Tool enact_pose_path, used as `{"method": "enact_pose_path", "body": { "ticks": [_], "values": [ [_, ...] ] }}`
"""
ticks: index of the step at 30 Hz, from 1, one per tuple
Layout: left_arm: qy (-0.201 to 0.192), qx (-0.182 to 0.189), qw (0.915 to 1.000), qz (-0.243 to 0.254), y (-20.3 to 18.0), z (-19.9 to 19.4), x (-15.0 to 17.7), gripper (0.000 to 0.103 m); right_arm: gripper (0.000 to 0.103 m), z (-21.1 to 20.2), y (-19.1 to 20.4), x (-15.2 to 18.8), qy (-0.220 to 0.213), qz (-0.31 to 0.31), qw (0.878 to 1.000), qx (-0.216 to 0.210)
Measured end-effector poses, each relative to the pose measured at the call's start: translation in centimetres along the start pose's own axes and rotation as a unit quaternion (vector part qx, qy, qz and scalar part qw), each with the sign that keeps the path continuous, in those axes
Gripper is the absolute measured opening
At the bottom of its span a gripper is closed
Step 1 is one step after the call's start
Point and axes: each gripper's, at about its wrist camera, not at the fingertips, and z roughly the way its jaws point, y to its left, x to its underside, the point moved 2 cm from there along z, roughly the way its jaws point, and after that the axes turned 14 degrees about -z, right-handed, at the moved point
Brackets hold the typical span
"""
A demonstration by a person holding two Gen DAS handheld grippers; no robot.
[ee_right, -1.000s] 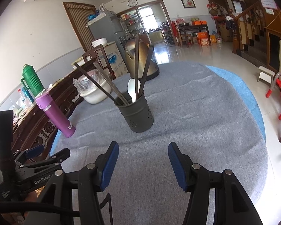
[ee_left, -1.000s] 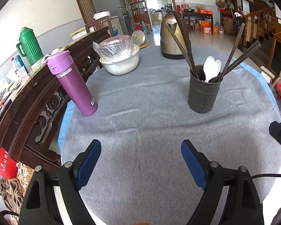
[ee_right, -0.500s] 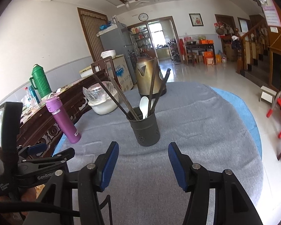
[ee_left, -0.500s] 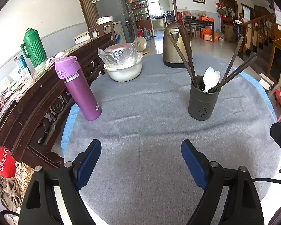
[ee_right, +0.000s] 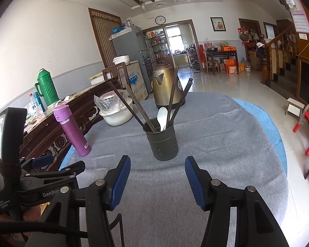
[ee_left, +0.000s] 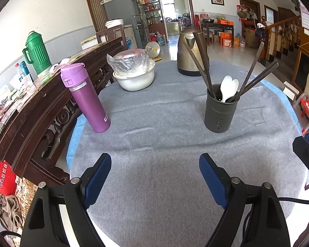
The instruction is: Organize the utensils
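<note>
My left gripper (ee_left: 155, 171), black with blue pads, stands wide apart with nothing between its fingers, angled down. My right gripper (ee_right: 157, 171), the same build, is parted more narrowly, also empty, pointing on a shallower slant.

purple flask (ee_left: 86, 98), covered white bowl (ee_left: 135, 77), brass kettle (ee_left: 190, 51)
</note>
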Motion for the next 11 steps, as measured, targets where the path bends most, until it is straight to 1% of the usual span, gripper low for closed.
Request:
{"method": "enact_pose_path", "body": {
  "ticks": [8, 11],
  "values": [
    [-0.001, 0.004, 1.0000, -0.002, -0.1, 0.8, -0.5, 0.087, 0.059, 1.0, -0.7, -0.9, -0.006, 0.001, 1.000, 0.007],
    [0.009, 0.017, 0.9998, -0.006, 0.1, 2.1, -0.8, 0.088, 0.059, 2.0, -1.3, -1.0, -0.001, 0.001, 1.000, 0.011]
  ]
}}
